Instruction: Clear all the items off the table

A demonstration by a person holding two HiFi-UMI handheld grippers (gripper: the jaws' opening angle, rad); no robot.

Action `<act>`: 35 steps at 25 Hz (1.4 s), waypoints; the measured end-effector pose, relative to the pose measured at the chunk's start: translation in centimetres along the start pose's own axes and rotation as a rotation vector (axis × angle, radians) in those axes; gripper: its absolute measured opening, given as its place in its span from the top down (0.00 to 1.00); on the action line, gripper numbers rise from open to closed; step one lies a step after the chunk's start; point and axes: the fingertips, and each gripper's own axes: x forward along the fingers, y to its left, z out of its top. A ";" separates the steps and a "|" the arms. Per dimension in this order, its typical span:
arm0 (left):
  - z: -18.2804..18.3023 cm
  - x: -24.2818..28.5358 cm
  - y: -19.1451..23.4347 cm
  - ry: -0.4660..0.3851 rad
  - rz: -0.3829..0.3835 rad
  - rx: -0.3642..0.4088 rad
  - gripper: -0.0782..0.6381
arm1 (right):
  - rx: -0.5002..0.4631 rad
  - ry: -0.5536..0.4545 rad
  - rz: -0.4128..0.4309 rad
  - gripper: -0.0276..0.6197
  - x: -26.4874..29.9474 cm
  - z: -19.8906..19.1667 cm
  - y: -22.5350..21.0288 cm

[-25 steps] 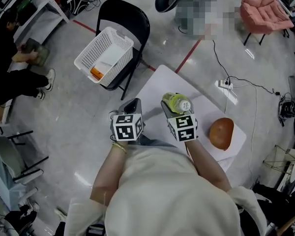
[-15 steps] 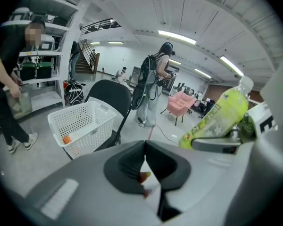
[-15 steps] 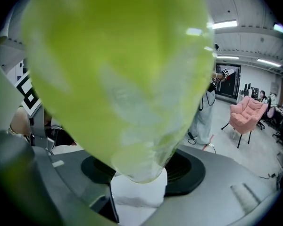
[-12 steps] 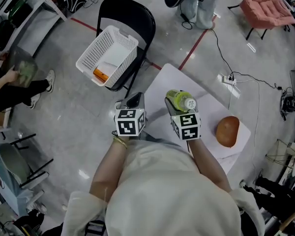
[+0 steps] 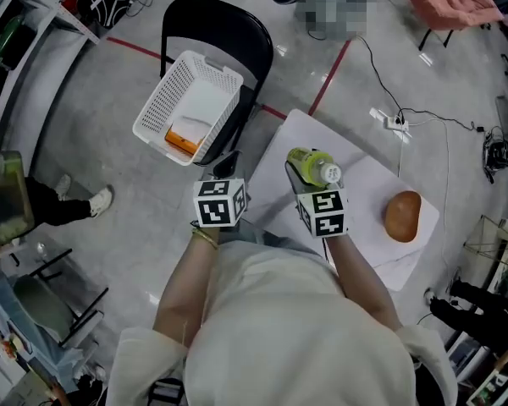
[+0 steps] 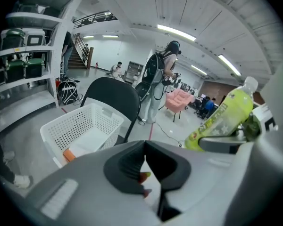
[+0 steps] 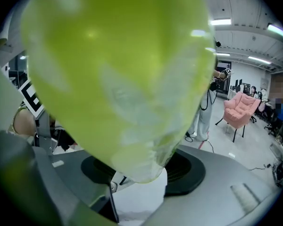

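On the far left a white basket point(image 5: 190, 108) sits on a black chair point(image 5: 216, 28). It stands apart from the bench. A small orange thing point(image 5: 182, 142) lies at the bottom of it.

Next comes the left gripper point(image 5: 227, 164). It hangs over the floor between the basket and the bench. Its jaws are clenched tight together. A tiny orange and green bit shows at the gap. I cannot tell what that is. The gripper looks empty to me.

Just to the right is the right gripper point(image 5: 308, 174). It is grasping a green bottle point(image 5: 315, 167) around the fat middle part. The bottle lies on its side, with its white cap pointing away from the person. It is held up over the left part of the white bench point(image 5: 364, 189).

I think the bottle is smooth plastic, so it could slip. It looks full of drink, so it may be a bit heavy. The sides could squash if they are squeezed too hard. The fat middle is a good place to hold it, and that is where the jaws are now. I think it should go over to the basket next.

On the far right a brown round thing point(image 5: 403, 216) still rests on the bench. It is well apart from both grippers. It might be bread, but I cannot tell if it is soft or hard. I would take it gently across the widest part, so it does not roll away or get crushed.
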 end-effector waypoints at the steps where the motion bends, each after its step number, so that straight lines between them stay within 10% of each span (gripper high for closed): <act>1: 0.4 0.1 0.8 0.001 -0.002 -0.001 0.88 | 0.001 0.000 -0.001 0.53 0.6 0.5 0.4; 35: 6.2 4.8 21.1 0.086 0.001 -0.055 0.88 | -0.001 0.081 0.071 0.53 21.2 10.3 12.4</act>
